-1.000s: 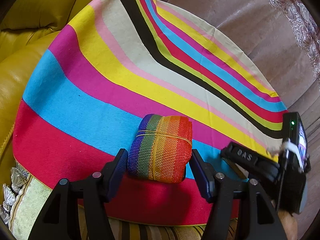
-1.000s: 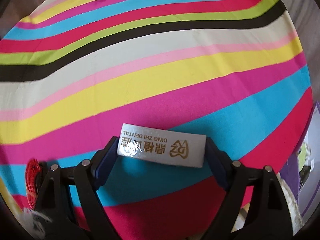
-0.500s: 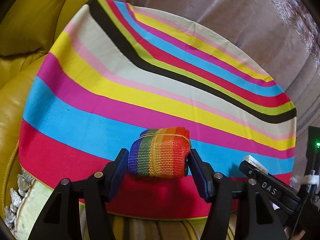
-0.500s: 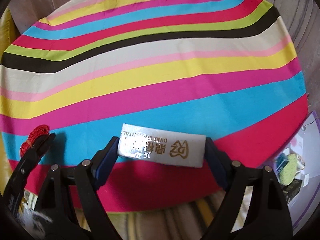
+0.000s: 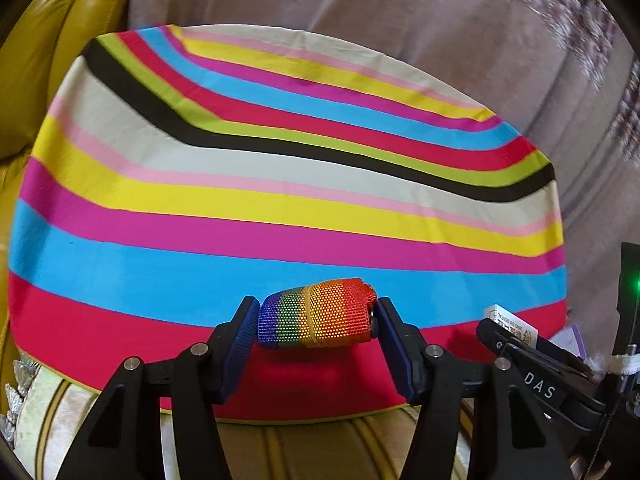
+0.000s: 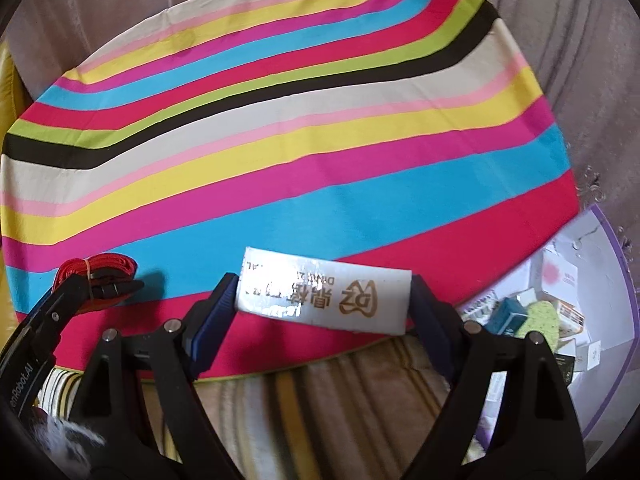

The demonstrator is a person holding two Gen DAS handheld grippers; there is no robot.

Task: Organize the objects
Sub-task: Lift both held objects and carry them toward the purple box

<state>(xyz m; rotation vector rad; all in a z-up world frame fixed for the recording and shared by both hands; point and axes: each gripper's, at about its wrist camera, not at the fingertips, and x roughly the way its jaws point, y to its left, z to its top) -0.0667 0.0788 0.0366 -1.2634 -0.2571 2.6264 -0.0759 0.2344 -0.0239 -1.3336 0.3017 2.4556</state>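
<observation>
Slippage is the risk, since the rainbow webbing roll is clamped in the left gripper and the silver box in the right gripper, above the striped cushion's near edge.

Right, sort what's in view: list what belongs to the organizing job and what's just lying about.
In the job:
- rainbow strap roll, clamped in the left gripper
- white dental box, clamped in the right gripper

Lying about:
- striped cloth
- yellow sofa
- bin of small boxes
</observation>
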